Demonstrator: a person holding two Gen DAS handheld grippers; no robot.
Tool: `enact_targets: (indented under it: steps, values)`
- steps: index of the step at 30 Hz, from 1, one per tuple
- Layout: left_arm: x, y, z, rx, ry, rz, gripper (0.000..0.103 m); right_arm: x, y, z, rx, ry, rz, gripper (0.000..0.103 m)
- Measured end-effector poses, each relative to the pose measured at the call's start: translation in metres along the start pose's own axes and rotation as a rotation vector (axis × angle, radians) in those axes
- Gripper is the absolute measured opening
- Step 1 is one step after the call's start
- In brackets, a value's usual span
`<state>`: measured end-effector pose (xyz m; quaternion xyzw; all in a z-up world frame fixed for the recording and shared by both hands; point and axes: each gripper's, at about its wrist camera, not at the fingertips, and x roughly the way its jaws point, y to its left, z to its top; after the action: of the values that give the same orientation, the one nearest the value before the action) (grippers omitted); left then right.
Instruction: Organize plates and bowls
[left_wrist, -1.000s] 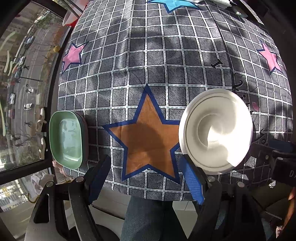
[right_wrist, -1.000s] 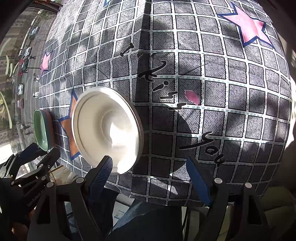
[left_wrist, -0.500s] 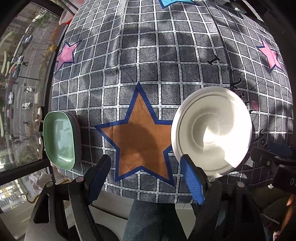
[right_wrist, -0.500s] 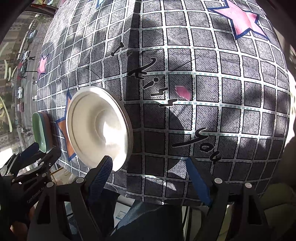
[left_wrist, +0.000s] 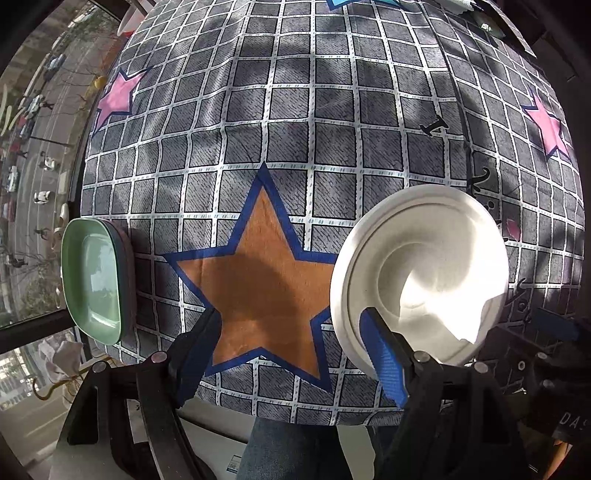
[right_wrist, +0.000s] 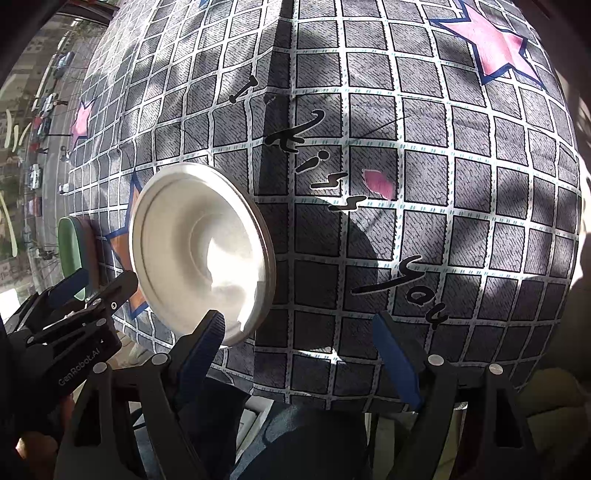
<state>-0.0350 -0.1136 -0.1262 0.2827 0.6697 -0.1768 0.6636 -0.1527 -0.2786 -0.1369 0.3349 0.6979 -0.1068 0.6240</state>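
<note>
Reaching: left gripper (left_wrist: 291, 354) gaping, empty — over white plate (left_wrist: 417, 273)
Right gripper (right_wrist: 299, 354): spread wide, empty
Next: straddle the rim — clamp

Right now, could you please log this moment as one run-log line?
left claw: open, above orange star | right claw: open, empty | white plate: on tablecloth | green dish: table edge

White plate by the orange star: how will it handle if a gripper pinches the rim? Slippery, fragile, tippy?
The white plate looks glossy, so probably slippery against the pads. It appears rigid, ceramic-like, so likely chips if dropped. A rim-only pinch would probably let it droop; the raised rim gives some purchase.
</note>
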Motion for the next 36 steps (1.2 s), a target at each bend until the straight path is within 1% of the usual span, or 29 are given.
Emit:
enact_targets:
  steps: [6,9,11,12,13,14,15,16,17,18,19,20,21,22,23,24,26,28,31,33,36]
  values:
    - [0.024,-0.015,0.006,0.029,0.008,-0.013,0.080,0.017,0.007,0.008,-0.007,0.014,-0.043,0.083]
    - [0.031,-0.022,0.010,0.056,-0.011,-0.006,0.080,0.025,0.011,0.013,-0.021,0.018,-0.070,0.083]
    - [0.036,-0.024,0.013,0.068,-0.013,0.008,0.080,0.030,0.014,0.015,-0.028,0.028,-0.091,0.082]
    - [0.042,-0.020,0.014,0.070,-0.007,-0.004,0.080,0.033,0.015,0.016,-0.030,0.031,-0.098,0.082]
    - [0.044,-0.019,0.015,0.067,0.000,-0.019,0.080,0.035,0.018,0.016,-0.033,0.033,-0.099,0.079]
    - [0.046,-0.018,0.015,0.064,0.002,-0.032,0.079,0.038,0.020,0.017,-0.035,0.039,-0.096,0.070]
    - [0.047,-0.018,0.015,0.062,-0.001,-0.047,0.078,0.041,0.021,0.017,-0.033,0.046,-0.096,0.066]
    - [0.047,-0.018,0.016,0.062,-0.005,-0.063,0.075,0.043,0.023,0.017,-0.029,0.049,-0.091,0.061]
    - [0.047,-0.019,0.016,0.067,-0.010,-0.074,0.071,0.047,0.024,0.015,-0.023,0.049,-0.081,0.053]
    - [0.047,-0.021,0.015,0.076,-0.014,-0.082,0.069,0.050,0.027,0.012,-0.014,0.051,-0.065,0.049]
    - [0.046,-0.023,0.015,0.089,-0.020,-0.094,0.064,0.053,0.030,0.011,-0.003,0.053,-0.054,0.043]
    - [0.045,-0.027,0.015,0.105,-0.025,-0.109,0.057,0.058,0.032,0.008,0.005,0.052,-0.047,0.039]
    - [0.044,-0.029,0.014,0.118,-0.032,-0.126,0.053,0.062,0.035,0.007,0.006,0.051,-0.041,0.036]
    - [0.044,-0.031,0.014,0.131,-0.035,-0.147,0.042,0.065,0.038,0.005,0.008,0.046,-0.023,0.030]
    - [0.044,-0.034,0.013,0.143,-0.040,-0.156,0.041,0.068,0.041,0.004,0.012,0.046,-0.009,0.026]
    - [0.044,-0.034,0.013,0.142,-0.042,-0.161,0.041,0.070,0.043,0.003,0.018,0.047,-0.003,0.024]
    - [0.044,-0.038,0.011,0.160,-0.050,-0.164,0.040,0.074,0.046,0.002,0.048,0.039,0.009,0.024]
    - [0.042,-0.040,0.010,0.172,-0.055,-0.162,0.038,0.075,0.049,-0.001,0.060,0.023,0.002,0.024]
    - [0.036,-0.038,0.006,0.172,-0.073,-0.131,0.029,0.078,0.049,-0.007,0.084,0.009,0.003,0.024]
    - [0.028,-0.040,0.006,0.172,-0.076,-0.133,0.029,0.077,0.043,-0.011,0.107,-0.004,0.023,0.024]
    - [0.025,-0.027,0.010,0.202,-0.085,-0.124,0.027,0.079,0.042,-0.016,0.120,-0.016,0.044,0.024]
